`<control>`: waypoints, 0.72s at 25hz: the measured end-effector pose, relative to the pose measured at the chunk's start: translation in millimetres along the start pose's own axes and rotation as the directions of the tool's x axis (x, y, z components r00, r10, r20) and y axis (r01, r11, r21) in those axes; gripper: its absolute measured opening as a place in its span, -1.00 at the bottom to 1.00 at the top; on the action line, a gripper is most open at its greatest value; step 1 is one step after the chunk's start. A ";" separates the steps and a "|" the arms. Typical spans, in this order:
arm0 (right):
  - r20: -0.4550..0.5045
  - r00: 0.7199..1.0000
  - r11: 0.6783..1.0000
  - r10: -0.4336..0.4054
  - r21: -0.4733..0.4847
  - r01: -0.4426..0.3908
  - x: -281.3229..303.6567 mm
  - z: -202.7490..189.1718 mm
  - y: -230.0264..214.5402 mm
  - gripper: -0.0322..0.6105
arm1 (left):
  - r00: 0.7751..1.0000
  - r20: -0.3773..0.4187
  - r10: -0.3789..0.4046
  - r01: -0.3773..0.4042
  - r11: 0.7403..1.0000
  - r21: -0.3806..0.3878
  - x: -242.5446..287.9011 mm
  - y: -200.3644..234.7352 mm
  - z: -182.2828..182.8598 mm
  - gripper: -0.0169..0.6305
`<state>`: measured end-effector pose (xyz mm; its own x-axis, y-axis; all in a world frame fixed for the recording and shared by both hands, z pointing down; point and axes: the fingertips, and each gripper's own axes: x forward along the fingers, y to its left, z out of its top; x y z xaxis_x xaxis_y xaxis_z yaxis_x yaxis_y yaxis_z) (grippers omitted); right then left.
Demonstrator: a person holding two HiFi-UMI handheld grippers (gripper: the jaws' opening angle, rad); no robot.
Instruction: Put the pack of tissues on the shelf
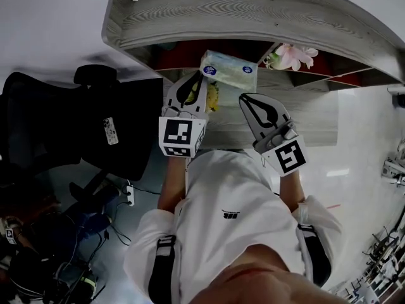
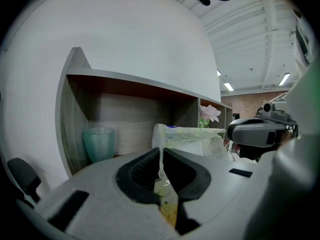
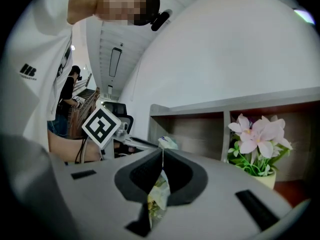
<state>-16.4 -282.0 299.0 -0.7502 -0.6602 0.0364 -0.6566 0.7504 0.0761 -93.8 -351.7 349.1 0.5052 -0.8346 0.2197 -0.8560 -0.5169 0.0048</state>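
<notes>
Pack of tissues (image 1: 229, 69) is judged light, soft and easily crushed, with a thin, slippery wrapper (image 3: 159, 189). It is best taken by the wrapper's seams at the ends, not squeezed across the body. It is held up in the air just in front of an open compartment of the shelf (image 1: 253, 18) and has not yet been set down inside. The left tool (image 2: 161, 156) is closed on a fold of the wrapper, with the pack standing just beyond its tips. The right tool (image 3: 162, 156) is likewise pinched shut on wrapper film, the bulk of the pack lying ahead of it towards the left tool.
</notes>
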 end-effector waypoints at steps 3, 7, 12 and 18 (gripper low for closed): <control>0.002 1.000 1.000 -0.012 -0.004 0.012 6.2 2.6 -6.0 -0.81 | 1.000 0.006 0.013 -0.013 1.000 -0.015 9.4 11.5 2.1 -0.82; 0.002 1.000 1.000 -0.025 -0.002 0.025 12.8 5.1 -13.0 -0.81 | 1.000 0.000 0.030 -0.030 0.999 -0.033 21.9 23.9 1.5 -0.82; -0.002 0.999 0.999 -0.038 -0.008 0.038 21.3 5.9 -21.4 -0.81 | 0.998 -0.006 0.058 -0.058 0.997 -0.054 38.6 39.1 -1.4 -0.82; -0.019 0.999 0.999 -0.046 -0.011 0.046 32.7 -4.9 -31.7 -0.81 | 0.998 -0.016 0.068 -0.068 0.997 -0.030 53.5 46.9 -5.7 -0.82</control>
<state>-19.7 -327.5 302.7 -0.7172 -0.6949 0.0521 -0.6897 0.7186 0.0888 -107.5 -419.5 366.6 0.4442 -0.8646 0.2350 -0.8914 -0.4528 0.0193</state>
